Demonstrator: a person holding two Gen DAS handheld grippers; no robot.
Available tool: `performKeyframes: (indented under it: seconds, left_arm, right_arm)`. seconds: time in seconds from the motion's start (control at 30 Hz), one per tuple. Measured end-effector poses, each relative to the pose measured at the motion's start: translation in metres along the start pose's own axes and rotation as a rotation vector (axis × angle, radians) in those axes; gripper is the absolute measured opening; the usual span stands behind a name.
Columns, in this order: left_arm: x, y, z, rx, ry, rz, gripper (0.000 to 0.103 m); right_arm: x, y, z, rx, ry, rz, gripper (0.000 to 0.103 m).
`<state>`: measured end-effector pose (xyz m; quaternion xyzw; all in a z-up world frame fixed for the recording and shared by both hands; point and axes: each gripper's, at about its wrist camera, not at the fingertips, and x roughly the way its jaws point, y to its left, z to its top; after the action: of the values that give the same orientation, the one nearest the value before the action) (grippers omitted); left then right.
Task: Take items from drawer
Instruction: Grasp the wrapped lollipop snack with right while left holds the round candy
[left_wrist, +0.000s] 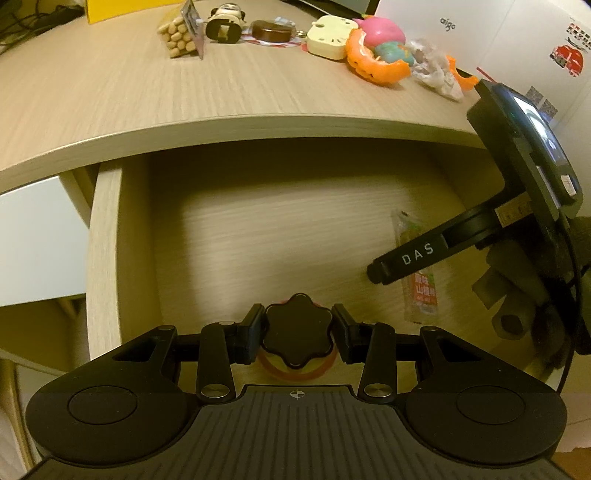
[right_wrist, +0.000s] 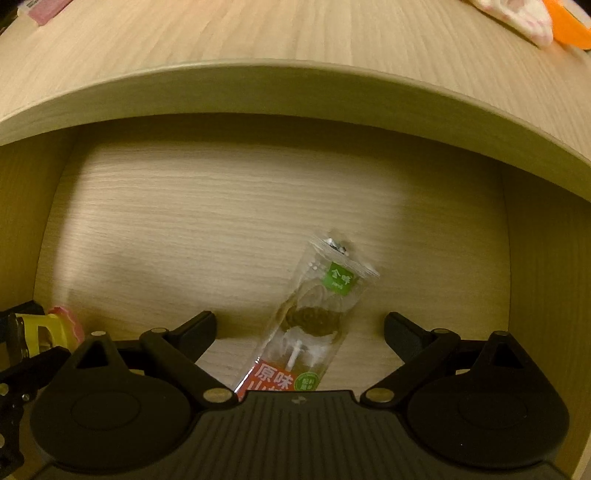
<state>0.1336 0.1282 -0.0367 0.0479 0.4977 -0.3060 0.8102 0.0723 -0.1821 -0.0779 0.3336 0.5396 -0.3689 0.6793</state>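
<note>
Left gripper (left_wrist: 298, 329) clamps a black knob-topped toy (left_wrist: 298, 334) low in the drawer (left_wrist: 105, 258). Right gripper (right_wrist: 300, 330) is wide open right above the snack packet (right_wrist: 314, 321) on the drawer floor. Packet's long axis runs diagonally between the jaws, tilted right. Right hand is nearer.

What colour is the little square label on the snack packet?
Green label, clearest in the right wrist view.
</note>
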Motion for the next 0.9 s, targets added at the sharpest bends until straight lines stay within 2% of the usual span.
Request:
performKeyframes:
  seconds: [0.13, 0.23, 0.4, 0.57, 0.7, 0.9]
  left_arm:
    - [0.000, -0.001, 0.000, 0.009, 0.003, 0.002, 0.044]
    - [-0.001, -0.001, 0.000, 0.010, 0.003, 0.003, 0.044]
    - [0.000, -0.002, 0.001, 0.012, 0.002, 0.008, 0.044]
    - [0.000, -0.003, 0.000, 0.008, 0.006, 0.012, 0.044]
    - [0.002, -0.005, 0.000, 0.014, 0.007, 0.022, 0.044]
    - [0.002, -0.008, 0.000, 0.025, 0.012, 0.023, 0.044]
  right_arm:
    - [-0.001, 0.000, 0.007, -0.009, -0.015, 0.002, 0.094]
    - [-0.004, 0.001, 0.011, -0.030, -0.049, 0.004, 0.083]
    - [-0.014, 0.012, 0.009, -0.100, -0.090, 0.019, 0.042]
    - [-0.017, 0.015, 0.004, -0.133, -0.088, 0.027, 0.040]
    - [-0.024, 0.006, 0.000, -0.100, -0.090, 0.052, 0.038]
    - [-0.051, -0.017, -0.032, -0.045, -0.129, 0.093, 0.038]
